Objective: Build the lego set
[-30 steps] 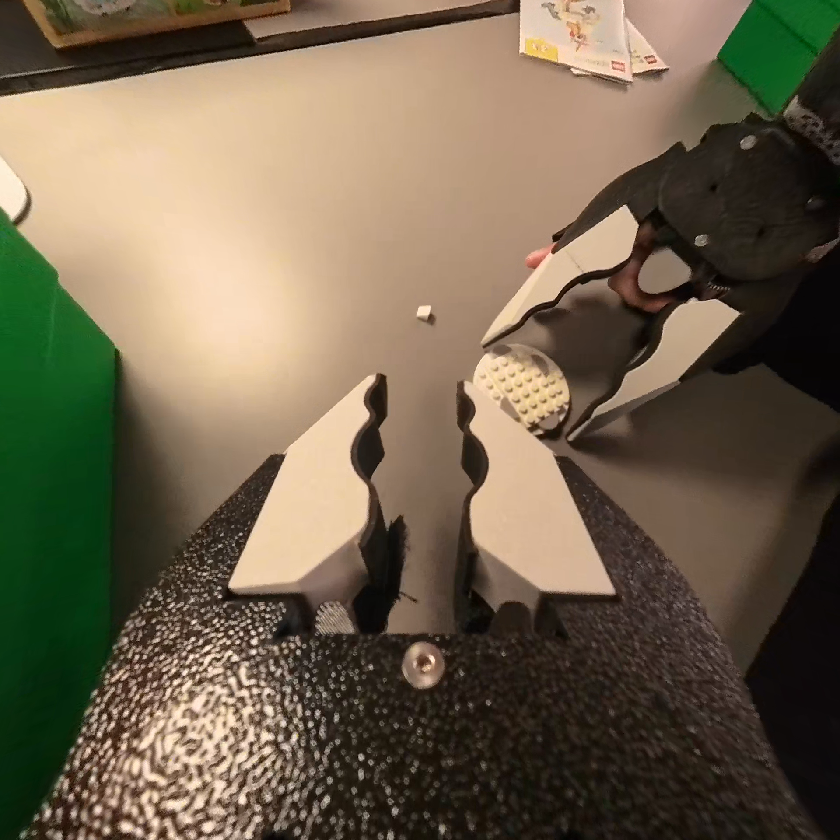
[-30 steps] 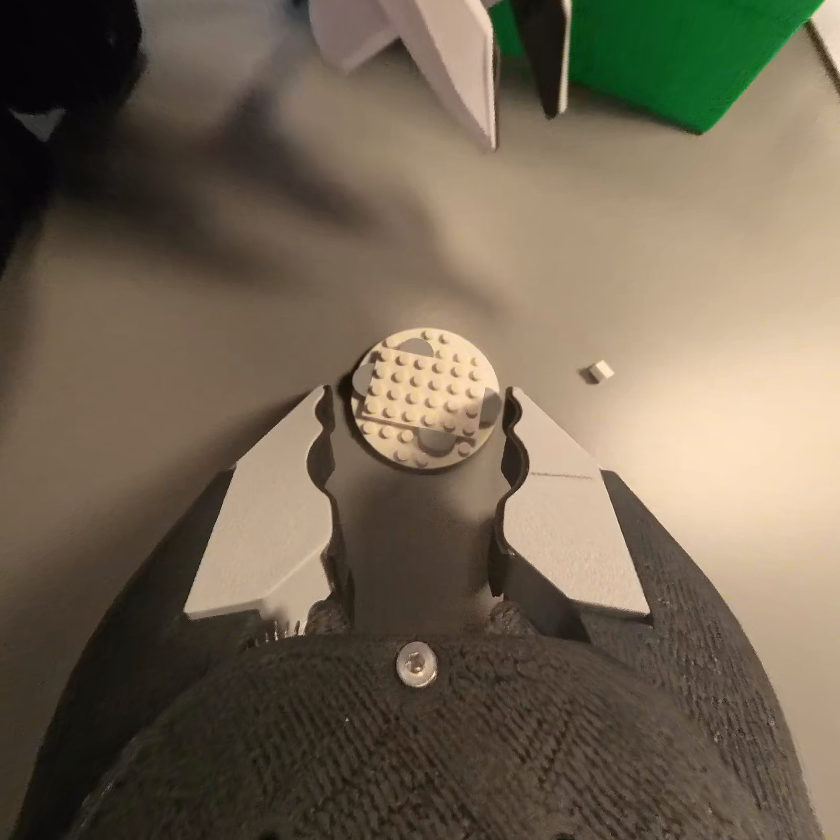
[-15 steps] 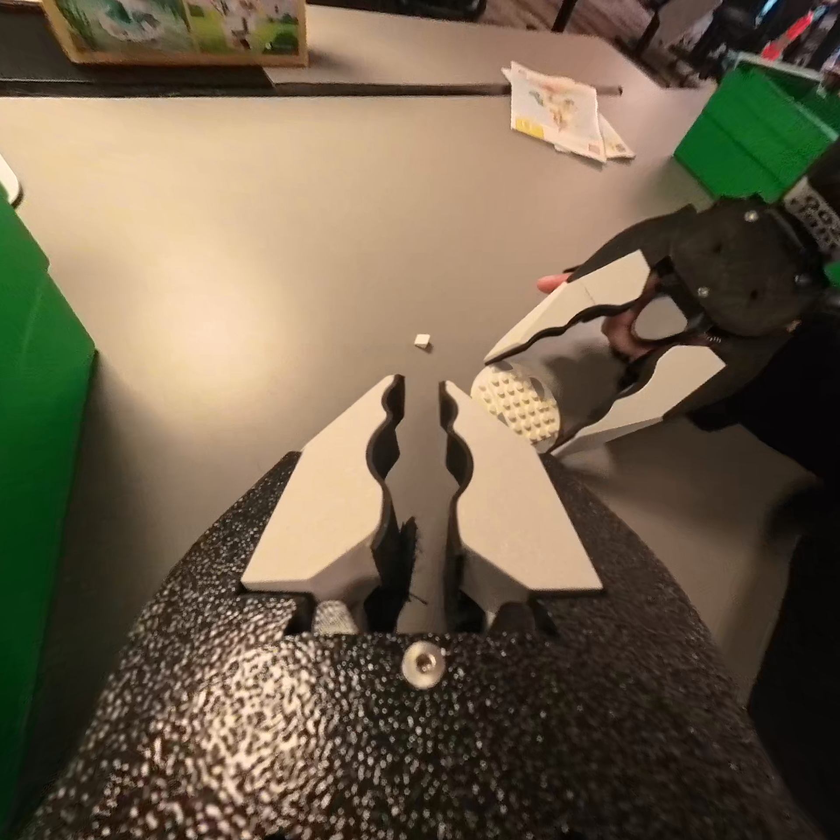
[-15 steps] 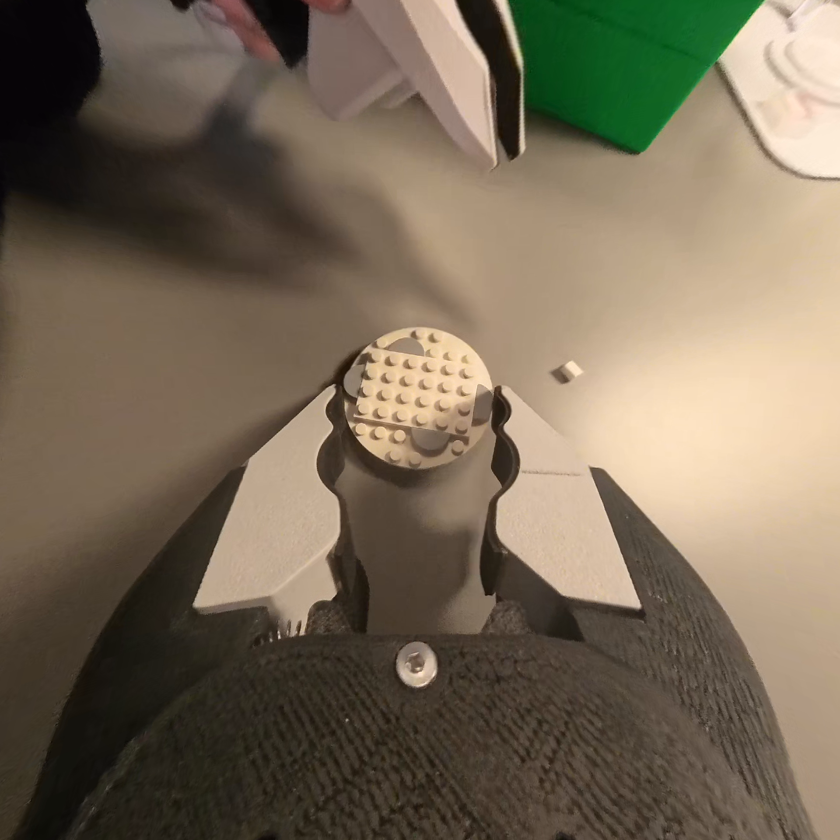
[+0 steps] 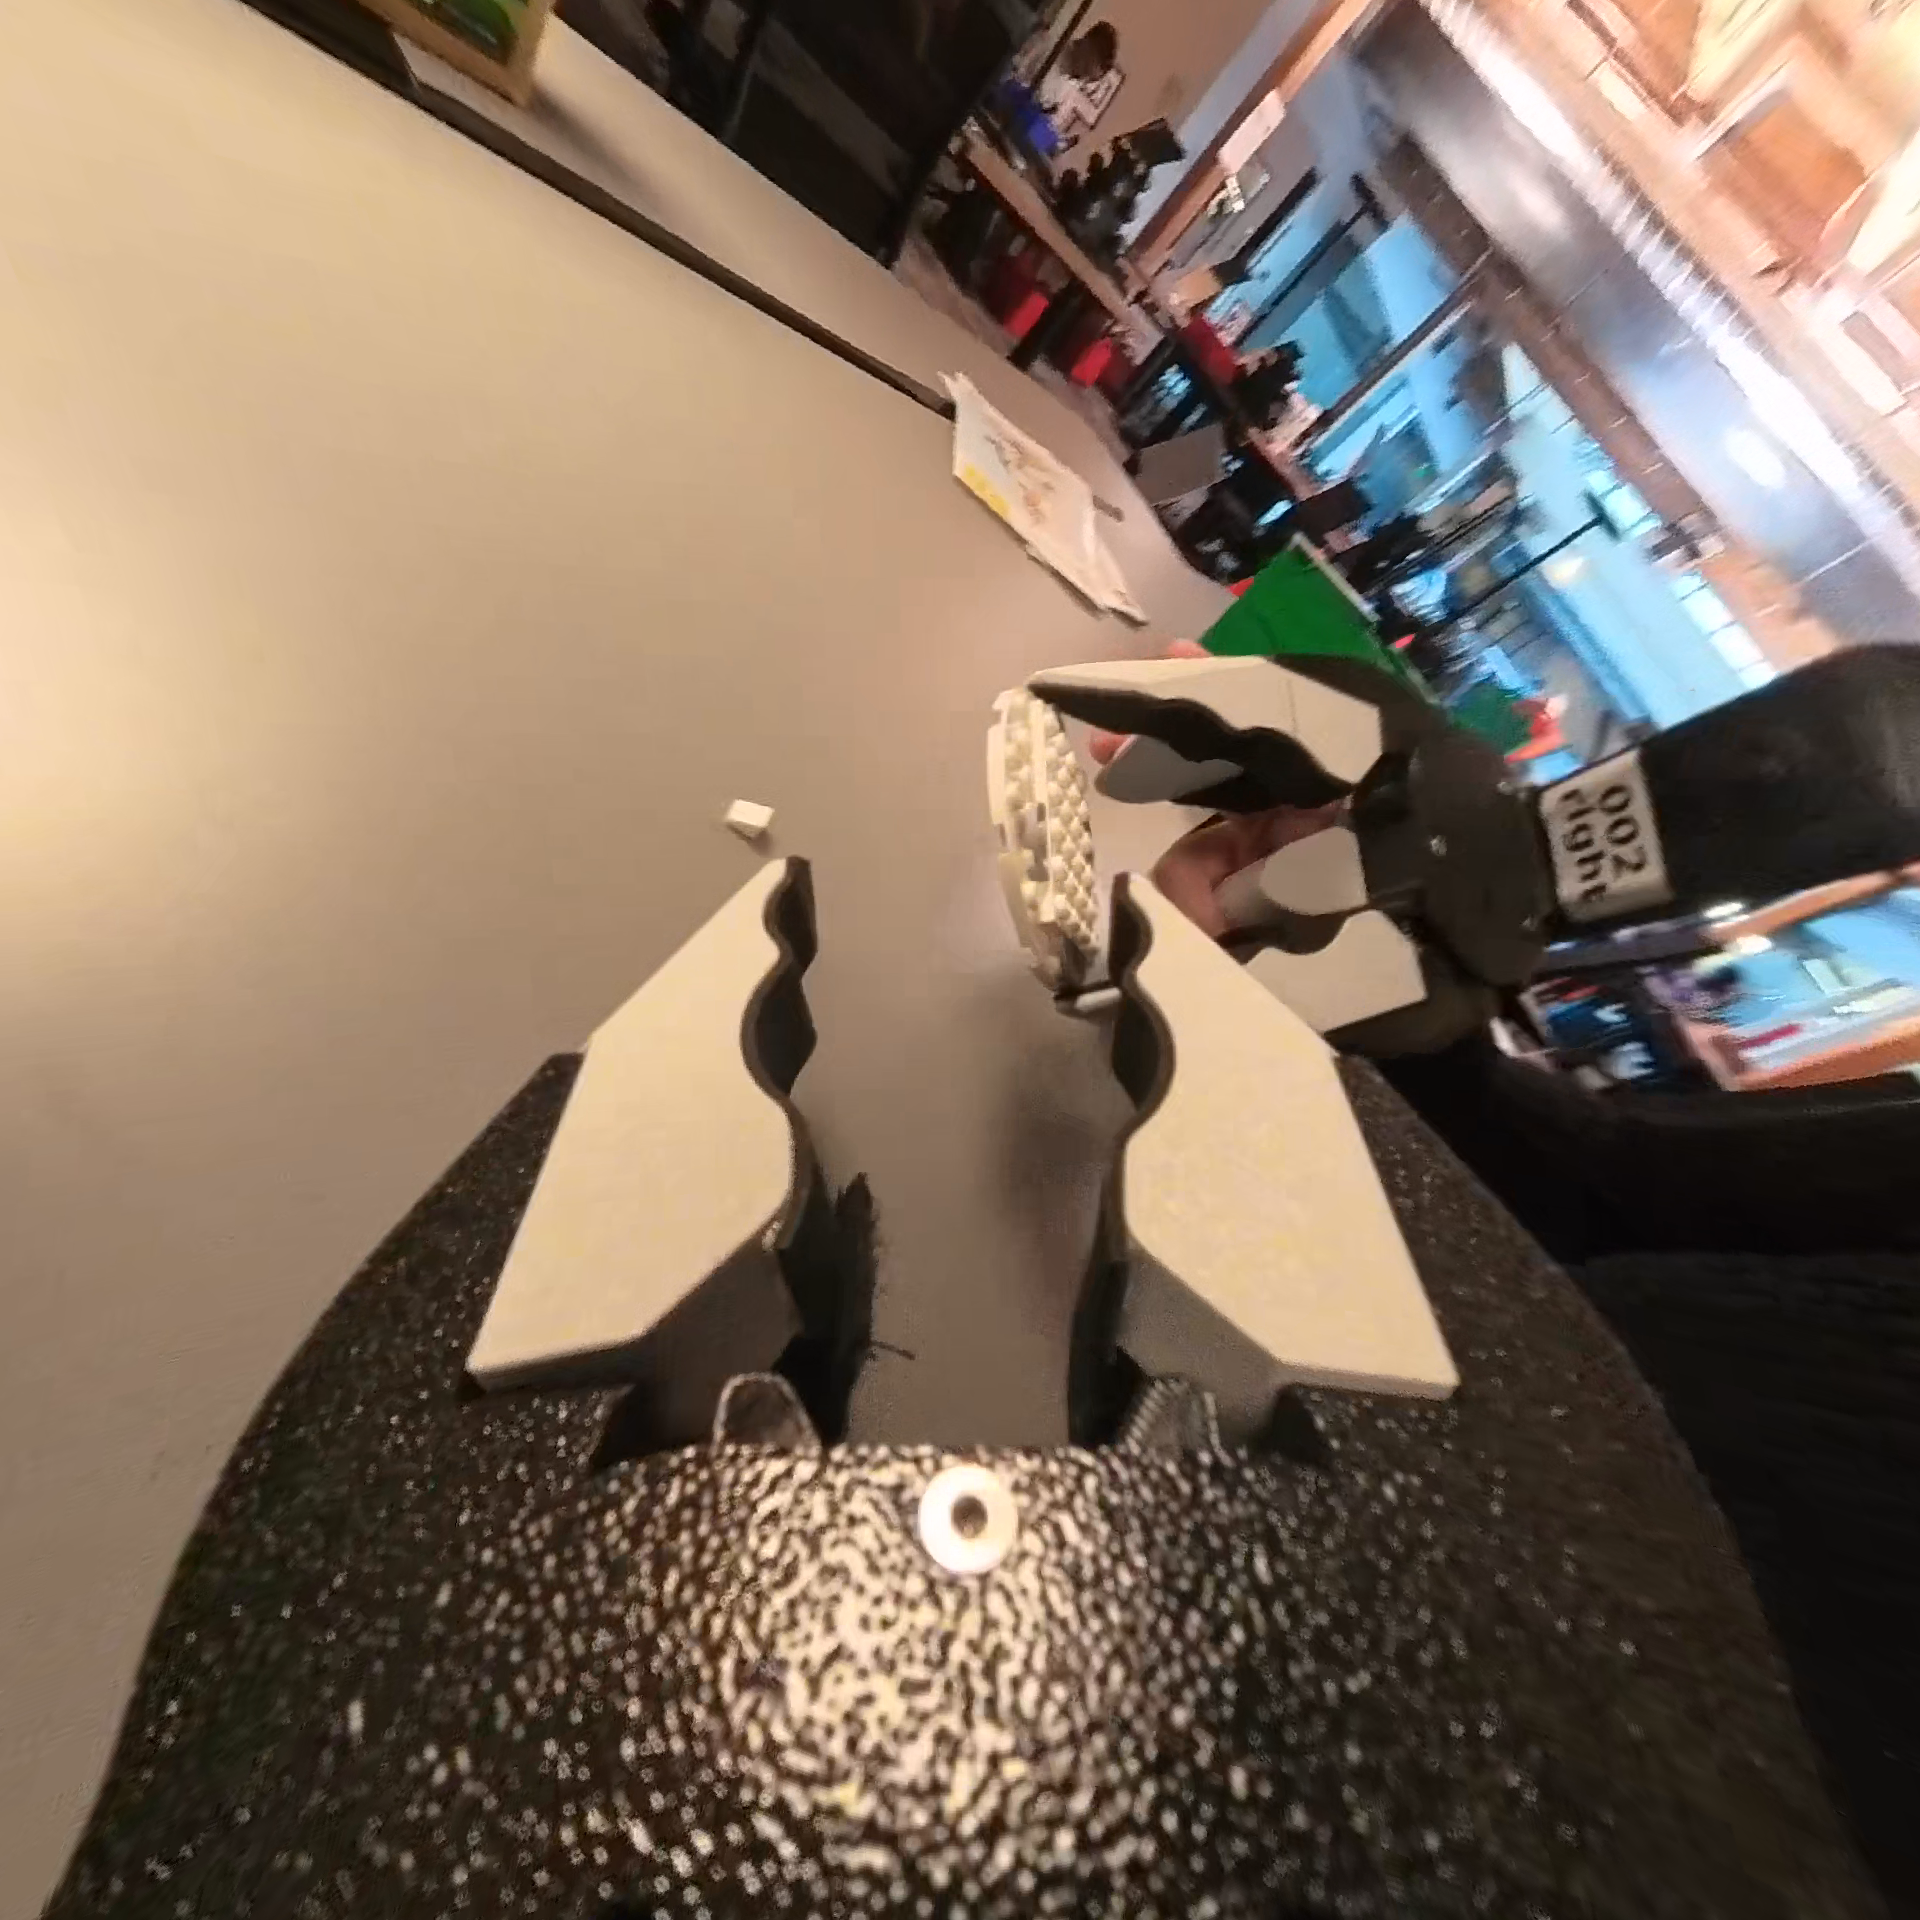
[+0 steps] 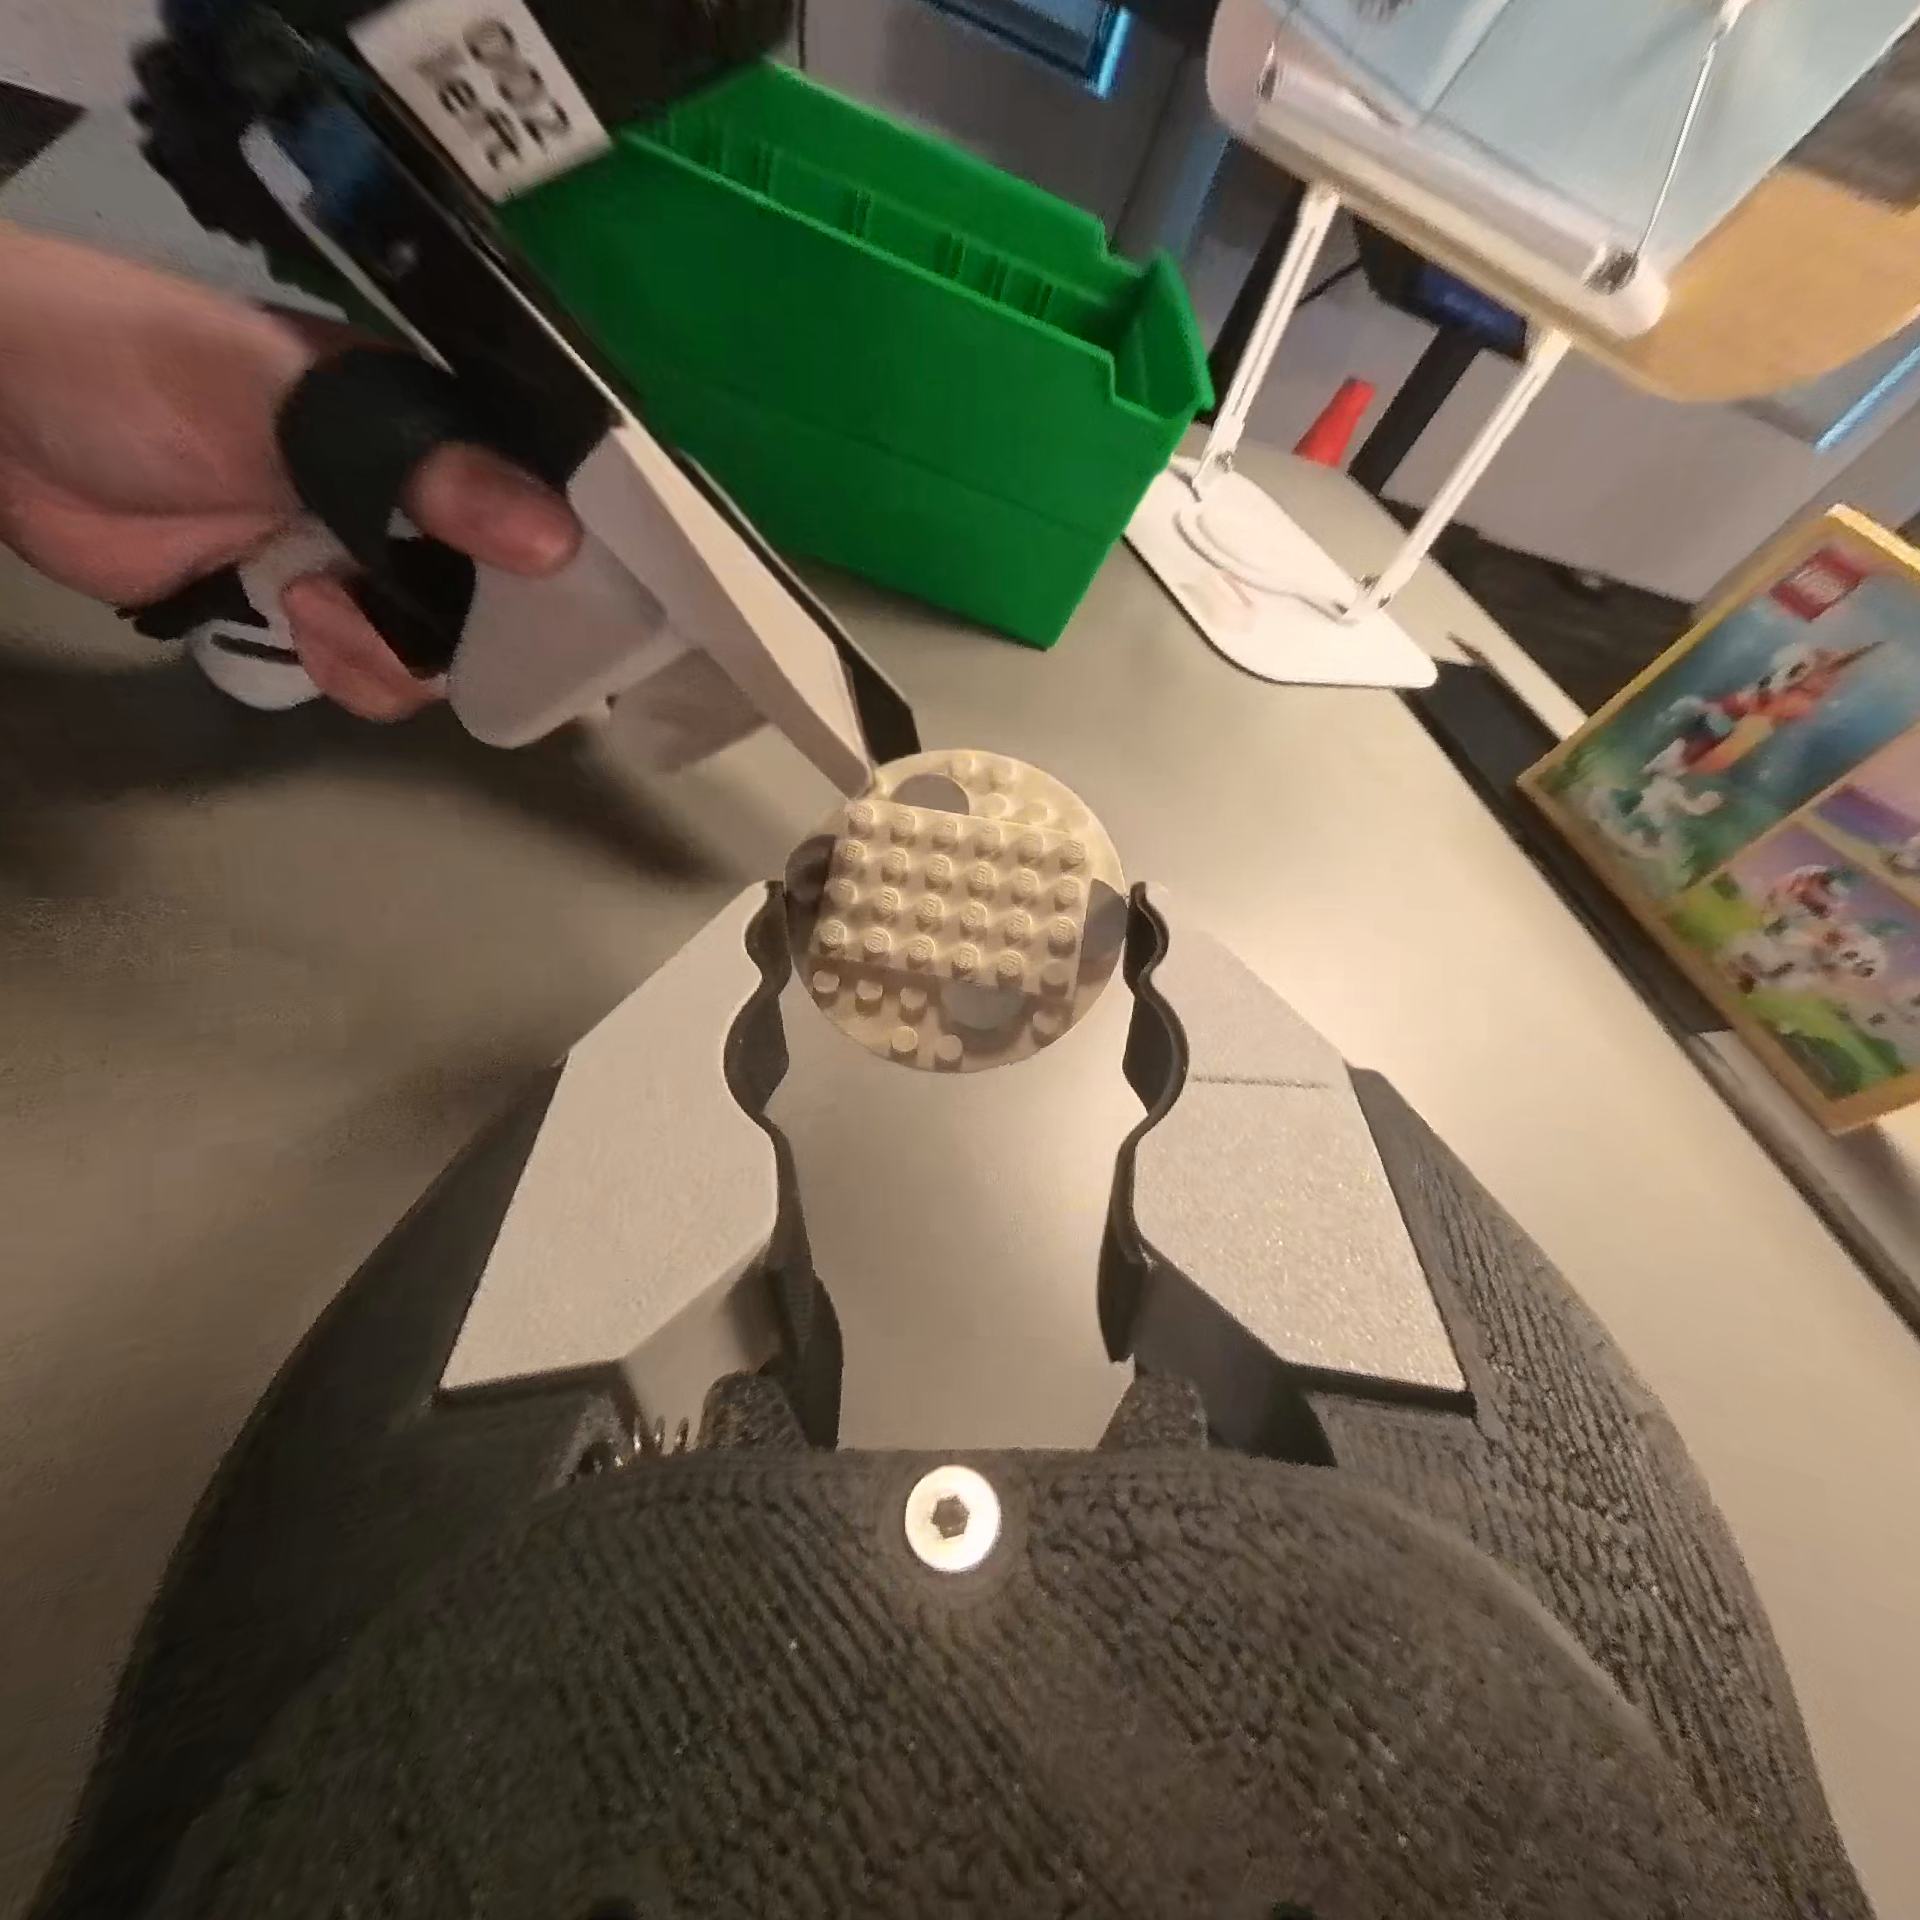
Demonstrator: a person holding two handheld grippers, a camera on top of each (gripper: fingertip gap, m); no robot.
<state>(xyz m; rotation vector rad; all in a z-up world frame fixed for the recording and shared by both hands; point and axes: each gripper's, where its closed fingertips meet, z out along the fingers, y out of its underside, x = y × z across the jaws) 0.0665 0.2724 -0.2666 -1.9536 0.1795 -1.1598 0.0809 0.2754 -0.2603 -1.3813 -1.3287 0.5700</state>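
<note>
Lifted off the tabletop since earlier: round plate clamped in right claw | left claw wide, empty; plate at its 1 o'clock, touching.

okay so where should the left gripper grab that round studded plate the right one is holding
Probably the round plate's free far rim, coming from opposite the right gripper, which pinches two side edges. The left gripper, open, should close across the thin faces; the studs would likely aid grip.
</note>
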